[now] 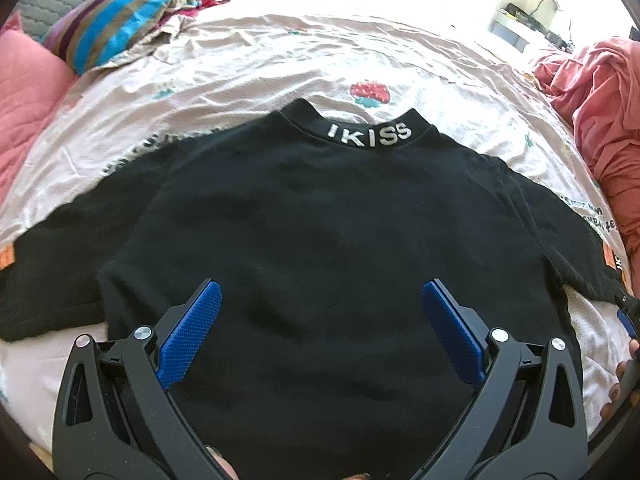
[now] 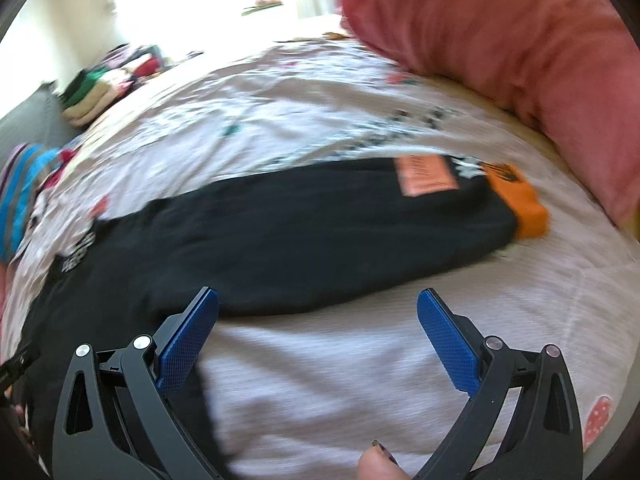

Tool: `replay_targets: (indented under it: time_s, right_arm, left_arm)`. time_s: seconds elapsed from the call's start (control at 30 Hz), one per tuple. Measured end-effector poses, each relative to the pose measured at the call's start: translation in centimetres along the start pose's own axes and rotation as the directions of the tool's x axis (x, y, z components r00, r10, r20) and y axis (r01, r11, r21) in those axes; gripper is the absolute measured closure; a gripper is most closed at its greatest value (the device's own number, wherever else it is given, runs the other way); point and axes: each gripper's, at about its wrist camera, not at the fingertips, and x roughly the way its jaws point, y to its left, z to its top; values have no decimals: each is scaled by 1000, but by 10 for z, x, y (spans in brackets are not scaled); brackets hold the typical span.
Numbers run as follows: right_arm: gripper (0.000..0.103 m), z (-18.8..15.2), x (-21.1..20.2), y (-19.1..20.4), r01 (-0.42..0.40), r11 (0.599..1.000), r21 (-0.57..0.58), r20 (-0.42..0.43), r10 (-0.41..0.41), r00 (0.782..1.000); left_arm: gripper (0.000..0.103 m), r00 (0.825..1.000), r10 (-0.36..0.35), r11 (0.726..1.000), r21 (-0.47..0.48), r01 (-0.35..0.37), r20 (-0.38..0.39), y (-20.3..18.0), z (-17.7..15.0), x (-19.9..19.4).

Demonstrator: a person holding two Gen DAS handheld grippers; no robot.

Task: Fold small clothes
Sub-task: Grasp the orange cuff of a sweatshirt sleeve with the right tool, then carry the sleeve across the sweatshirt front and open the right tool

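Note:
A small black sweater (image 1: 320,216) lies flat on the bed, back side up, with "IKISS" in white on its collar (image 1: 369,135) at the far side. Both sleeves are spread out sideways. My left gripper (image 1: 322,294) is open and empty, hovering over the sweater's lower body. In the right wrist view the sweater's right sleeve (image 2: 320,232) stretches across, with an orange cuff (image 2: 524,208) and a pink label (image 2: 426,176). My right gripper (image 2: 318,300) is open and empty, just below that sleeve, over the bare sheet.
The bed sheet (image 1: 280,52) is pale with strawberry prints. A striped pillow (image 1: 120,12) and pink quilt (image 1: 24,100) lie at the left, a pink blanket (image 1: 600,112) at the right. Folded clothes (image 2: 104,88) are stacked at the far edge.

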Motion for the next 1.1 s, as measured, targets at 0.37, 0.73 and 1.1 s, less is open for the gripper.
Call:
replay_targets:
  time_s: [0.37, 0.73, 1.1]
  right_arm:
    - [4, 20, 27, -87, 16, 960, 279, -49, -2, 999]
    - [65, 46, 46, -116, -51, 920, 389, 74, 24, 997]
    - [87, 63, -13, -41, -306, 946, 105, 230, 276, 933]
  left_arm:
    - [8, 998, 65, 998, -7, -65, 22, -3, 7, 17]
    - [8, 998, 55, 994, -91, -53, 28, 5, 12, 14]
    - [8, 998, -20, 990, -138, 28, 58, 9, 14, -17]
